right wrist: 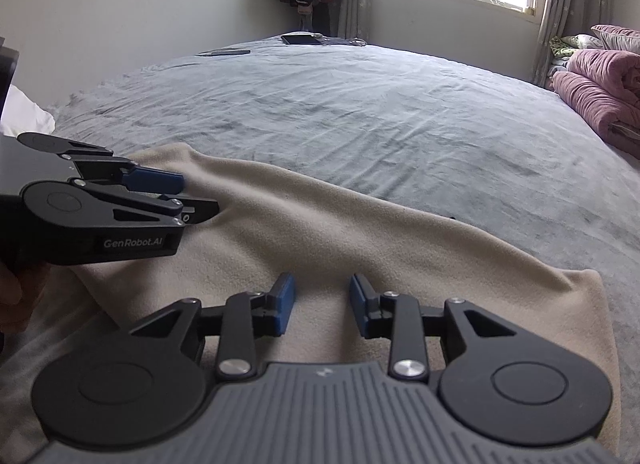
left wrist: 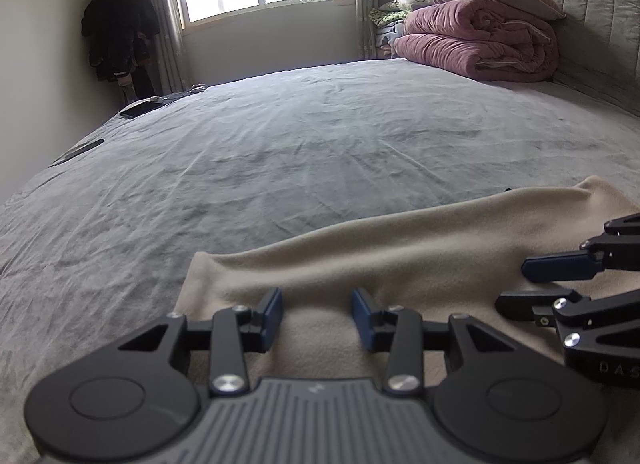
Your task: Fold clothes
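Observation:
A beige fleece garment [left wrist: 400, 256] lies flat on the near part of the grey bedsheet [left wrist: 280, 144], with a raised folded edge along its far side. My left gripper [left wrist: 317, 304] is over the garment's left part, open, and only cloth shows in the gap between its blue pads. My right gripper [right wrist: 322, 292] is over the garment [right wrist: 340, 232] near its right corner, also open with nothing pinched. Each gripper shows in the other's view: the right gripper [left wrist: 511, 283] at the right edge, the left gripper [right wrist: 200, 194] at the left edge.
Folded pink quilts [left wrist: 476, 40] and a pillow are stacked at the padded headboard [left wrist: 592, 4]. A dark tablet [left wrist: 138, 109] and a flat dark object [left wrist: 78, 150] lie at the bed's far edge. Dark clothes [left wrist: 116, 24] hang in the corner by the window.

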The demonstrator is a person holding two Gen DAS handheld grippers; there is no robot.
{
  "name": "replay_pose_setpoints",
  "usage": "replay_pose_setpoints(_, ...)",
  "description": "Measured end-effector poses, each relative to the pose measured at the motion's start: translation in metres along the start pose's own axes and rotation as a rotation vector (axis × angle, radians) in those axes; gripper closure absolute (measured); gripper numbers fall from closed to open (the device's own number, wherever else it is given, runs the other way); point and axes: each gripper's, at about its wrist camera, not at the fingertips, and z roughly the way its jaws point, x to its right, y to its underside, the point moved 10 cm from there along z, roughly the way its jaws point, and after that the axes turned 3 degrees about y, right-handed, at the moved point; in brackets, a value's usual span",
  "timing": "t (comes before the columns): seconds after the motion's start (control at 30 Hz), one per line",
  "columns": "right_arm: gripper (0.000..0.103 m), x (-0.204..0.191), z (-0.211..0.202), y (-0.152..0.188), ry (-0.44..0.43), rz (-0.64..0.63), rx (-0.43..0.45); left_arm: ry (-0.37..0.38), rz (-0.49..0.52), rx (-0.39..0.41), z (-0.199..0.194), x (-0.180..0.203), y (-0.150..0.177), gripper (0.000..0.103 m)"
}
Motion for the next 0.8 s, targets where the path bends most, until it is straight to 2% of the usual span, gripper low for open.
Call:
replay_pose_setpoints(0.2, 0.067, -0.002, -0.007, -0.004, 0.004, 0.012, 0.024, -0.002, 0.000, -0.002, -0.001, 0.000, 0.000, 0.063)
replay_pose_setpoints(0.33, 0.067, -0.018, -0.016, -0.005, -0.048, -0.014, 0.032, -0.004, 0.006, -0.001, 0.000, 0.000, 0.000, 0.063)
replay_pose_setpoints(0.47, 0.064, -0.028, -0.008, 0.004, -0.015, -0.093, 0.011, -0.009, 0.013, -0.001, 0.001, 0.001, 0.000, 0.062)
replay_pose_setpoints(0.6, 0.064, -0.025, -0.009, 0.003, -0.034, -0.060, 0.005, -0.006, 0.012, -0.002, 0.000, 0.000, 0.000, 0.062)
replay_pose_setpoints(0.8, 0.063, -0.029, -0.008, 0.006, -0.016, -0.110, 0.018, 0.000, 0.012, -0.002, -0.002, -0.002, 0.000, 0.062)
